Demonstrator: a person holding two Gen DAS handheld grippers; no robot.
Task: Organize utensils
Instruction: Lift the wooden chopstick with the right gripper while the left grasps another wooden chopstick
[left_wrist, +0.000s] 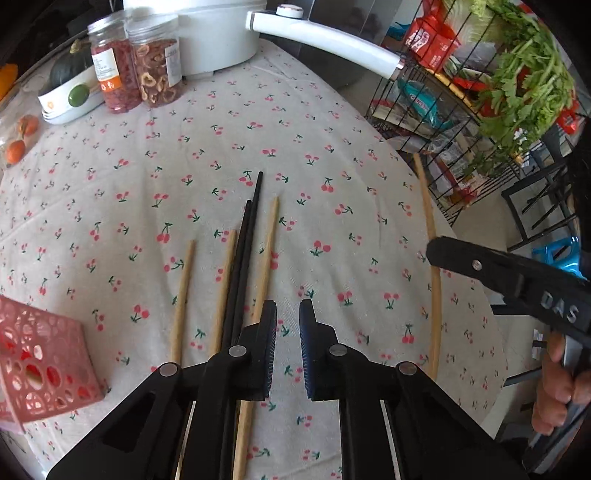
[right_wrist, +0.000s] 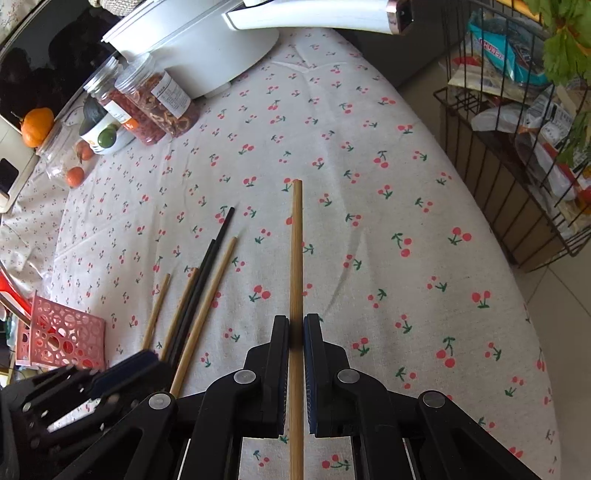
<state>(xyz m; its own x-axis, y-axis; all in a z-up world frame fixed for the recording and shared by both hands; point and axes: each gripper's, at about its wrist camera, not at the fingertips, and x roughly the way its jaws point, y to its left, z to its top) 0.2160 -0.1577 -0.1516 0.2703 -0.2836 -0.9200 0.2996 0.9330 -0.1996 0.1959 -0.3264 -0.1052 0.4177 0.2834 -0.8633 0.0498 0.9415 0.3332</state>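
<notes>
One bamboo chopstick (right_wrist: 296, 258) clenched in right gripper (right_wrist: 295, 328), near tablecloth's (right_wrist: 369, 166) right edge; thin pinch, may pivot or slip. Left gripper (left_wrist: 287, 314) released, empty.

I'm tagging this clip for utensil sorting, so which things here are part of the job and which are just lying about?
Part of the job:
- bamboo chopstick between the right gripper jaws
- three bamboo chopsticks on the cloth
- black chopsticks
- pink basket
- left gripper, open

Lying about:
- two snack jars
- white pot
- wire rack
- oranges
</notes>
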